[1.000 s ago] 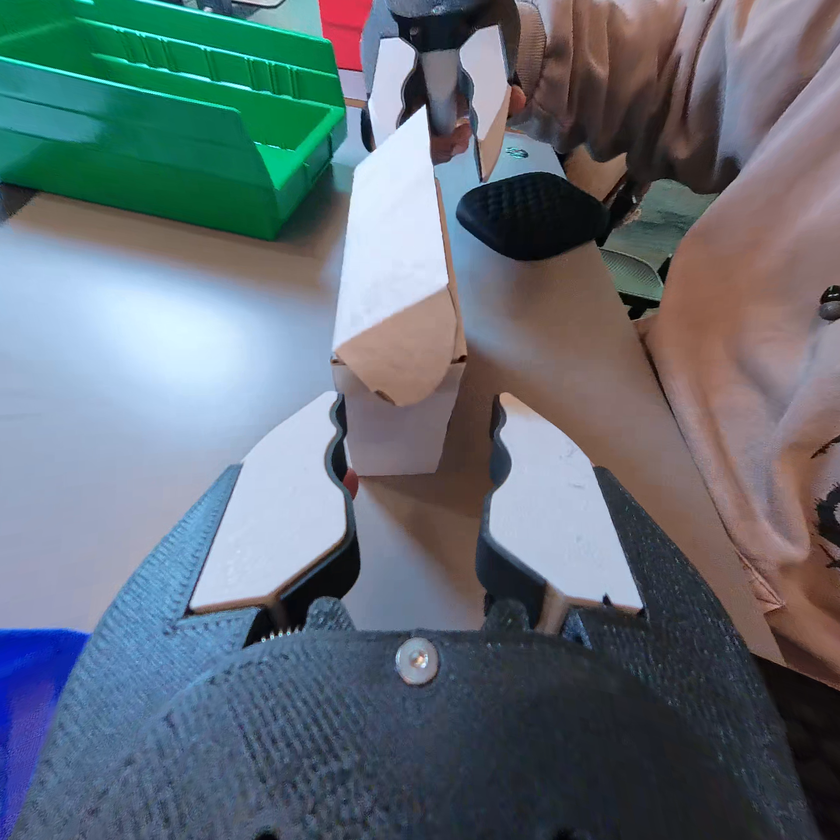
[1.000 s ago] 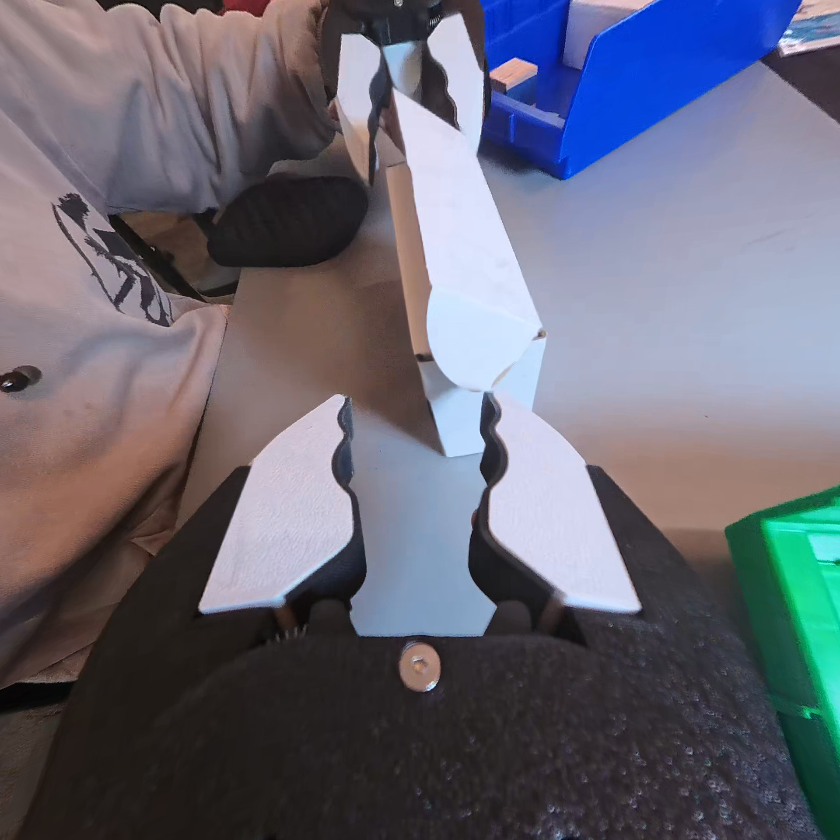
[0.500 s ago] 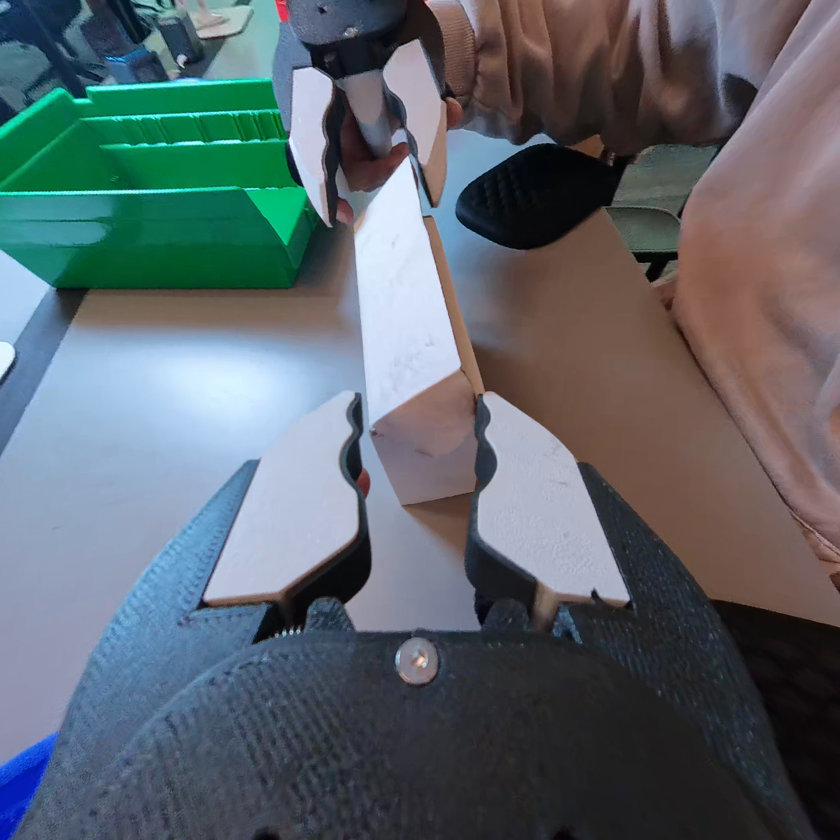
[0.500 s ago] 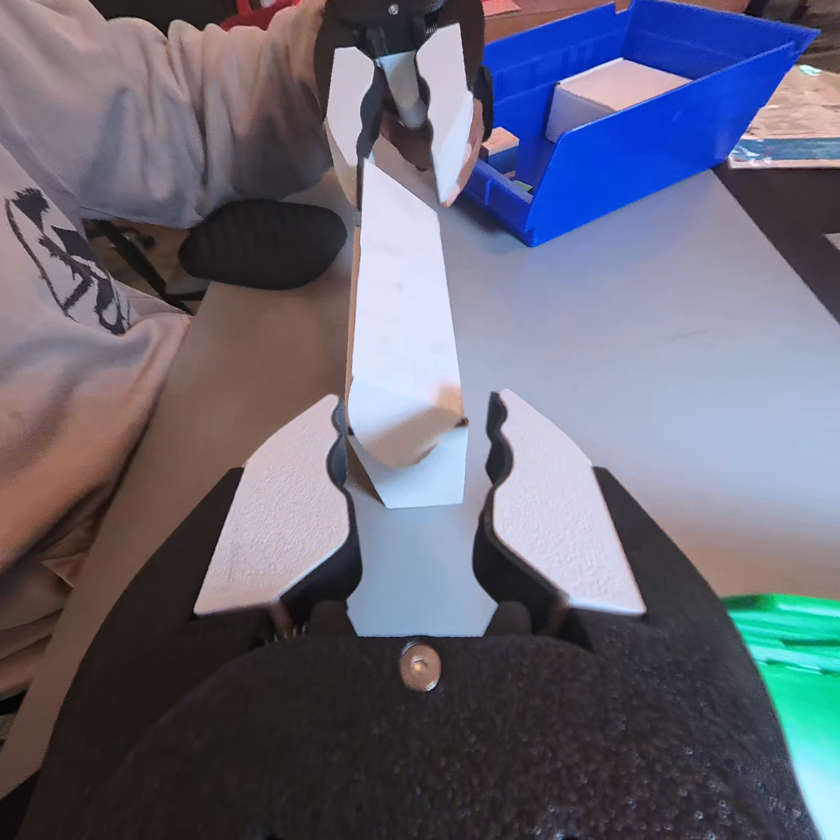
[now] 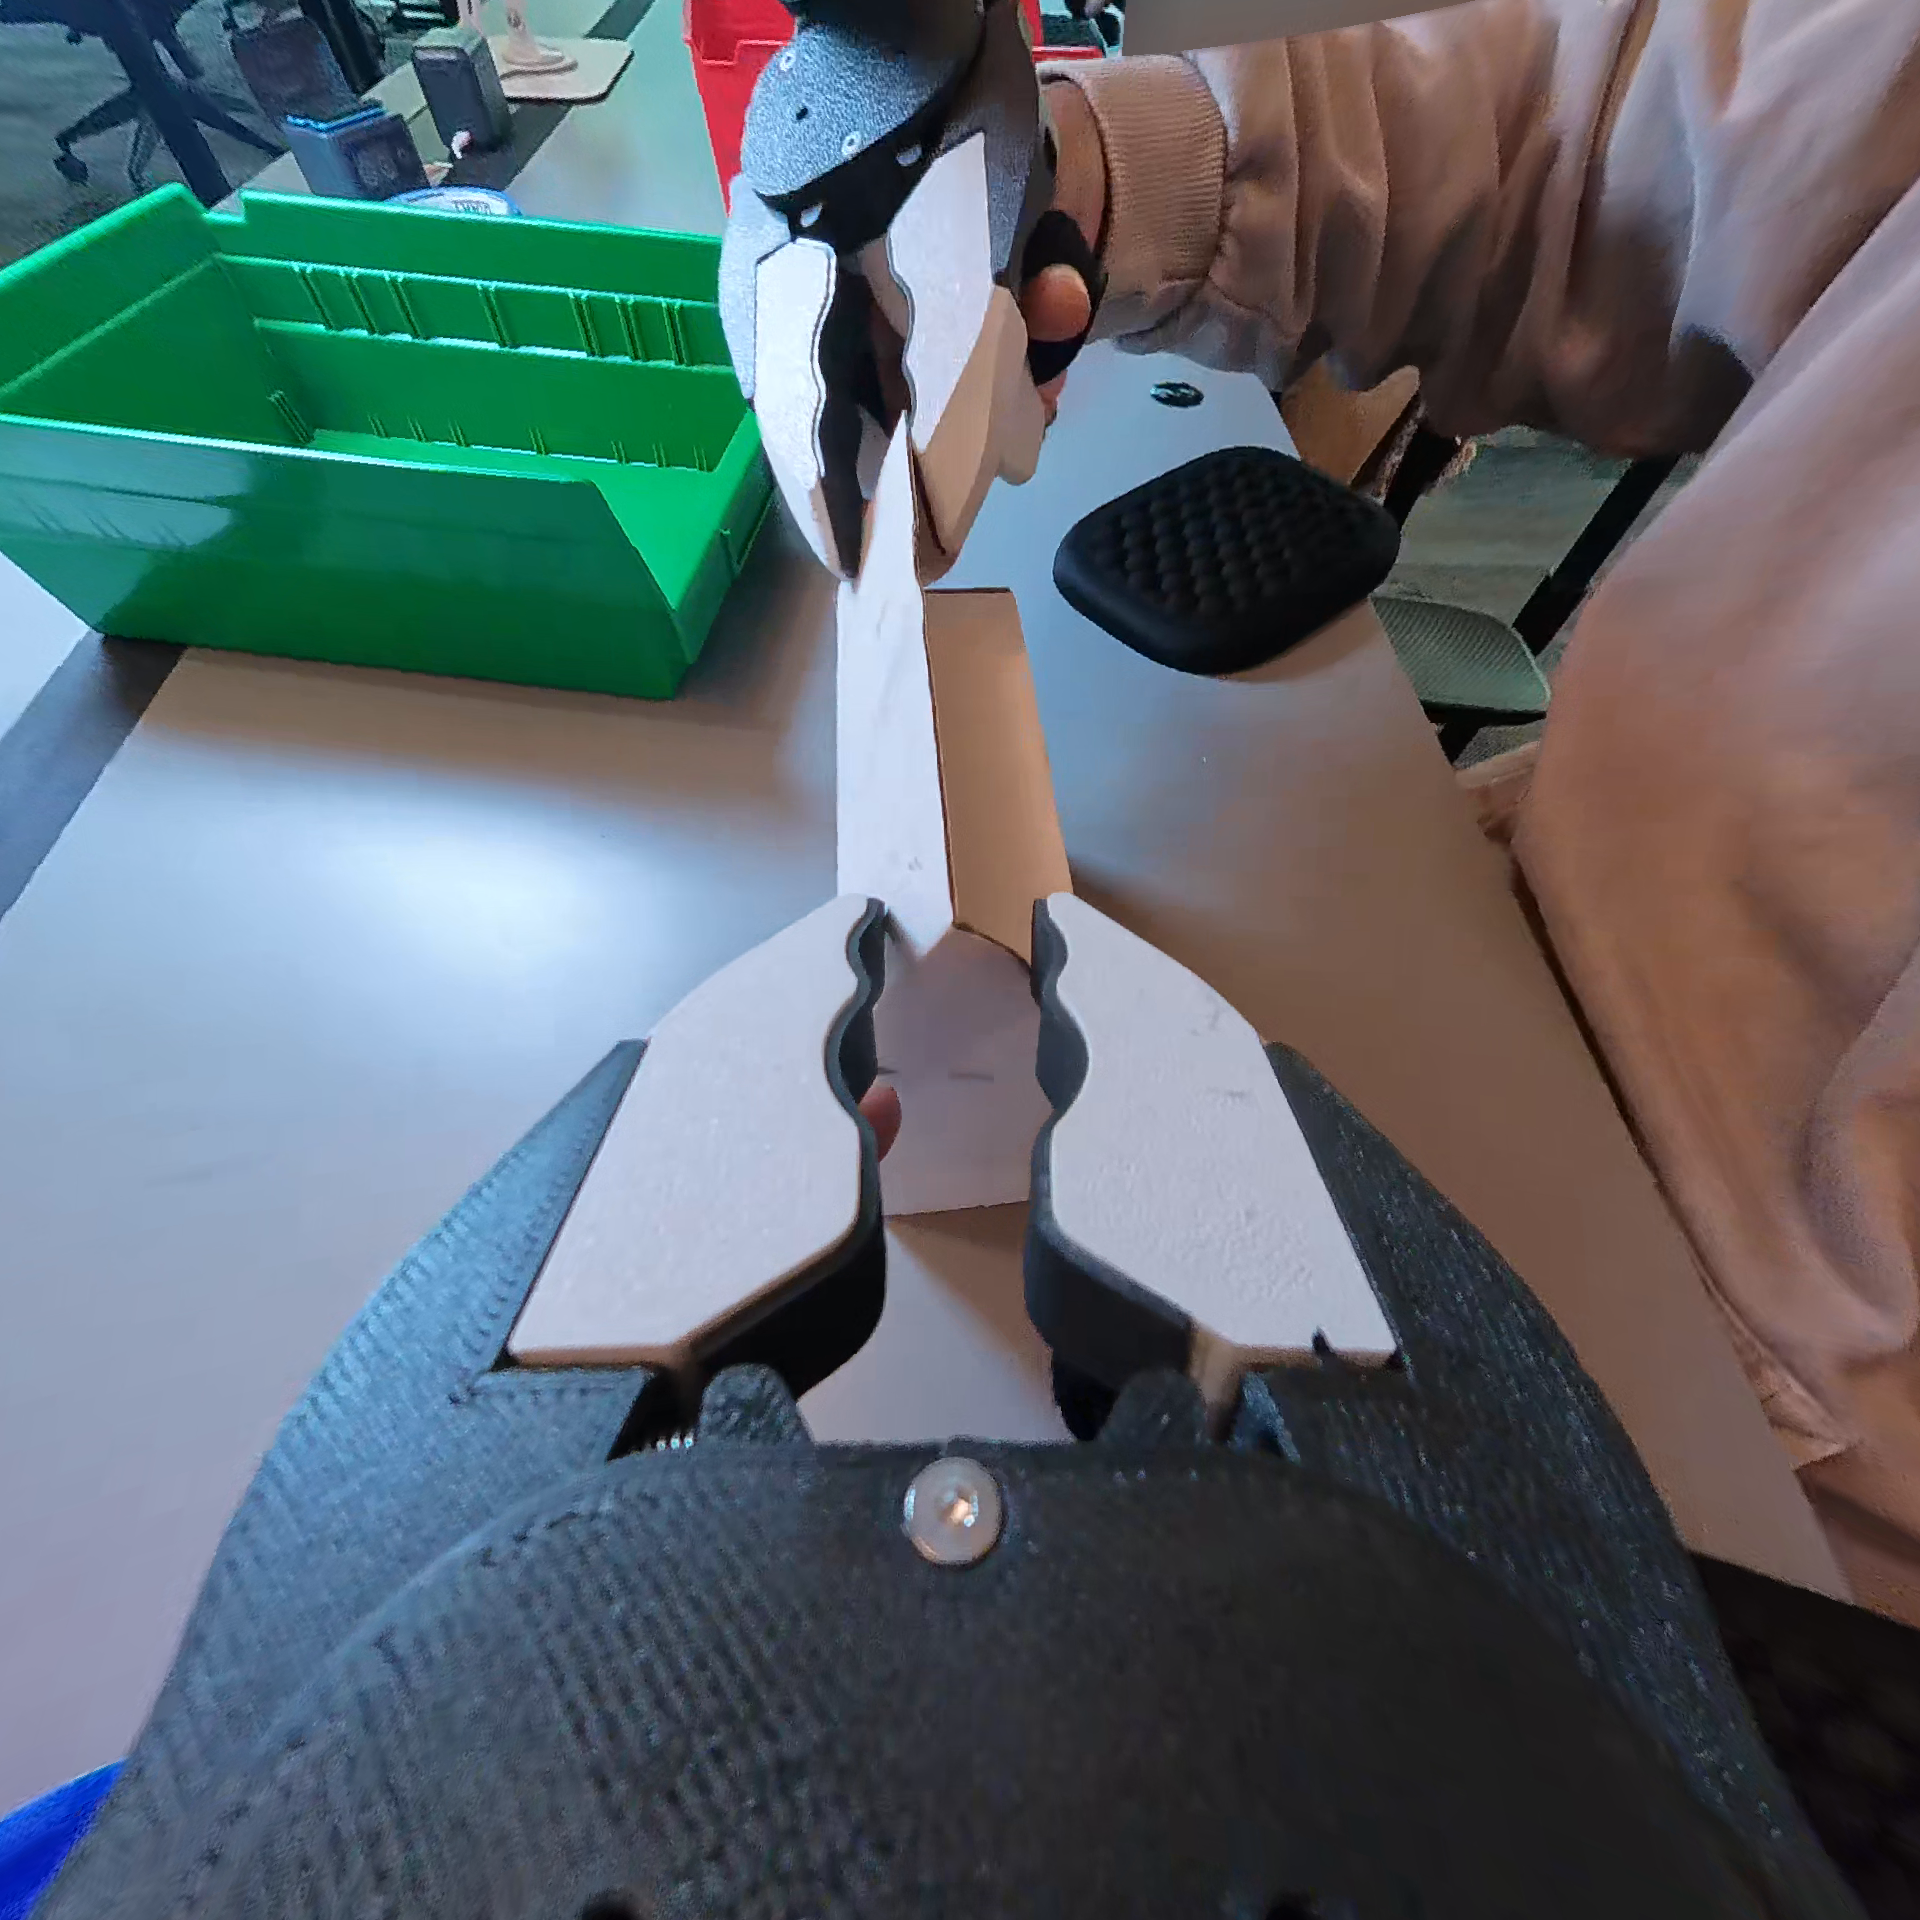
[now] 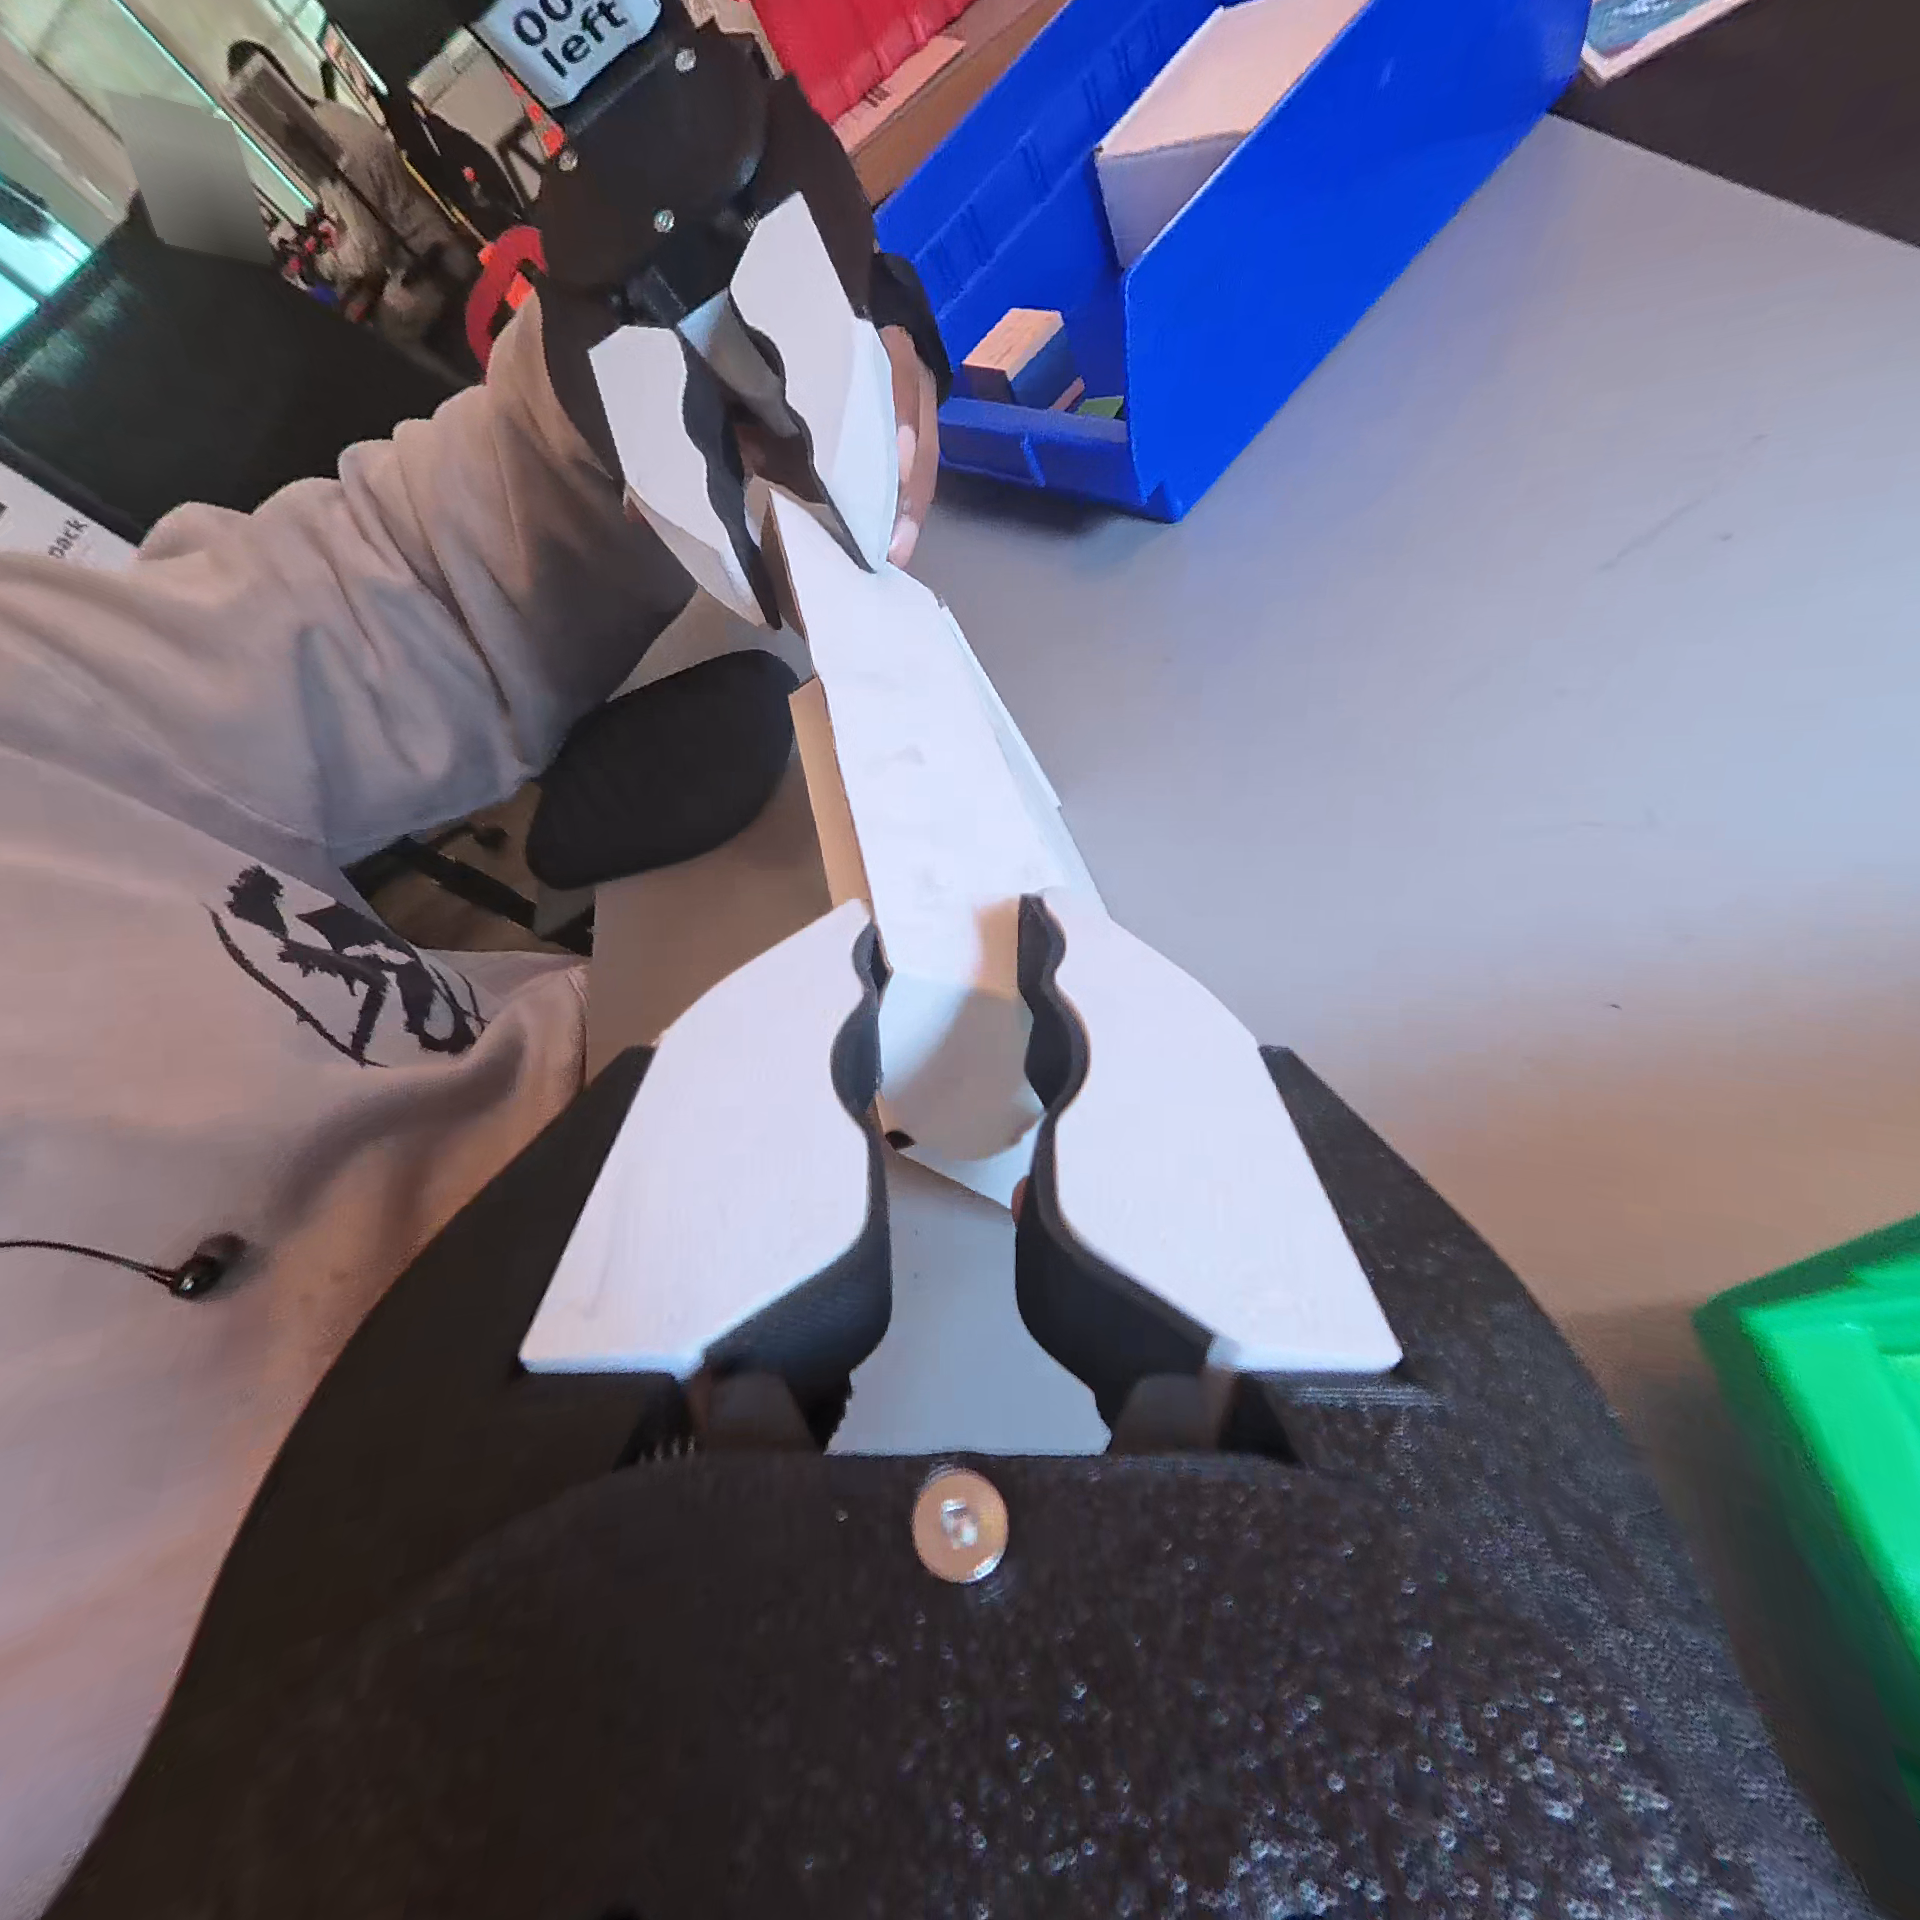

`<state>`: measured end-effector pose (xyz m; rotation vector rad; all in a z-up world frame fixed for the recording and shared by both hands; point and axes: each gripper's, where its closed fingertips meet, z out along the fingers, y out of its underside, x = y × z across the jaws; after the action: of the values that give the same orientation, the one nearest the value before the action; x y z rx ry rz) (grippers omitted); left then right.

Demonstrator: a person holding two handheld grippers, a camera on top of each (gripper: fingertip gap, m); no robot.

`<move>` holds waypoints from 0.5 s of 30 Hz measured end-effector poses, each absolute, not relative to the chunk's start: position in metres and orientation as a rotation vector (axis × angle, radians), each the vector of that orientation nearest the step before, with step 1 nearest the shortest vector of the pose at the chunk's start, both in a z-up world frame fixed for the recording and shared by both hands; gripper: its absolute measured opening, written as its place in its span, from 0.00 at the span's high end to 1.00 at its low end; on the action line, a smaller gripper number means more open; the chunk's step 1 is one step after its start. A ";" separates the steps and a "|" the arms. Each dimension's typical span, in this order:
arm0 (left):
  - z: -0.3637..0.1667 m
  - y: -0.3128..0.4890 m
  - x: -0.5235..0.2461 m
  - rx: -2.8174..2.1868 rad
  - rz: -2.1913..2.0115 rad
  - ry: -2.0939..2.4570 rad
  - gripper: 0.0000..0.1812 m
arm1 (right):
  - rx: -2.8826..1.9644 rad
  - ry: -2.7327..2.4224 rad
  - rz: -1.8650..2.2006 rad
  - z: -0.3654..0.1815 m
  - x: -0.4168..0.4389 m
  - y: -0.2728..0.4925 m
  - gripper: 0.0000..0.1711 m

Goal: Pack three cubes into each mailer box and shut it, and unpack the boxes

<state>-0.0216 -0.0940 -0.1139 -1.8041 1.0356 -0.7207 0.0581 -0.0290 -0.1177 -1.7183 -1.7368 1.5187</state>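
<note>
A long, narrow white mailer box (image 5: 894,748) stretches between my two grippers, turned so one long edge faces up. My left gripper (image 5: 954,920) is shut on its near end in the left wrist view. The right gripper (image 5: 883,499) pinches the far end there. In the right wrist view my right gripper (image 6: 948,925) is shut on the near end of the box (image 6: 914,748), where a rounded flap shows, and the left gripper (image 6: 790,520) grips the far end. Coloured cubes (image 6: 1023,348) lie in a blue bin (image 6: 1247,343). What is inside the held box is hidden.
A green bin (image 5: 364,468) stands at the table's far left, and its corner shows in the right wrist view (image 6: 1829,1382). Another white box (image 6: 1174,156) sits in the blue bin. A black chair armrest (image 5: 1226,556) and the person's sleeve (image 5: 1455,208) border the table edge. One gripper's finger ends stand about 11 cm off the other's.
Both grippers have closed on the ends of the box. The box has rolled about its long axis and both ends now sit between the fingers.
</note>
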 end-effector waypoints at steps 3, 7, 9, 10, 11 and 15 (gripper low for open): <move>-0.113 -0.091 -0.021 -1.816 -0.703 1.035 0.86 | -1.743 -1.738 1.514 -0.118 0.057 -0.028 0.86; -0.115 -0.091 -0.021 -1.819 -0.653 1.056 0.86 | -1.555 -1.881 1.417 -0.114 0.066 -0.033 0.74; -0.115 -0.093 -0.022 -1.812 -0.651 1.067 0.84 | -1.372 -1.971 1.287 -0.115 0.075 -0.027 0.70; -0.116 -0.096 -0.022 -1.808 -0.657 1.085 0.81 | -1.303 -2.002 1.226 -0.117 0.079 -0.022 0.69; -0.116 -0.099 -0.021 -1.804 -0.667 1.106 0.78 | -1.242 -2.024 1.209 -0.117 0.084 -0.020 0.68; -0.119 -0.106 -0.029 -1.803 -0.667 1.182 0.72 | -1.174 -2.050 1.144 -0.122 0.088 -0.008 0.67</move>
<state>-0.0295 -0.1065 -0.1191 -1.8027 1.1820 -0.6667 0.0882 -0.0082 -0.1223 -1.1737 -2.0501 1.1439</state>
